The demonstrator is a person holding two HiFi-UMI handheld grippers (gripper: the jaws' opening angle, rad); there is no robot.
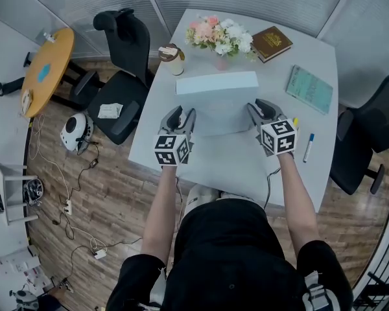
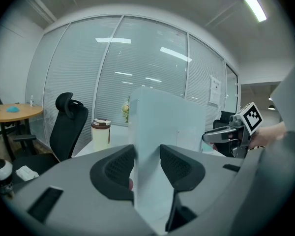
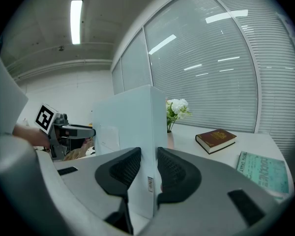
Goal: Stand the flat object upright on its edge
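Observation:
A flat white box [image 1: 217, 83] stands tilted on its long edge on the white table [image 1: 246, 167], top edge leaning away from me. My left gripper [image 1: 182, 113] holds its left end and my right gripper [image 1: 259, 107] its right end. In the left gripper view the box [image 2: 167, 117] fills the gap of the left gripper [image 2: 147, 163], both pads against it. In the right gripper view a corner of the box [image 3: 130, 117] with a small label sits in the right gripper [image 3: 148, 168], whose pads touch both faces.
Behind the box stand a flower vase [image 1: 222, 39] and a lidded cup [image 1: 172, 59]. A brown book [image 1: 271, 42] and a teal book [image 1: 309, 88] lie at the far right, a pen [image 1: 308, 148] near the right edge. Black chairs [image 1: 126, 63] flank the table.

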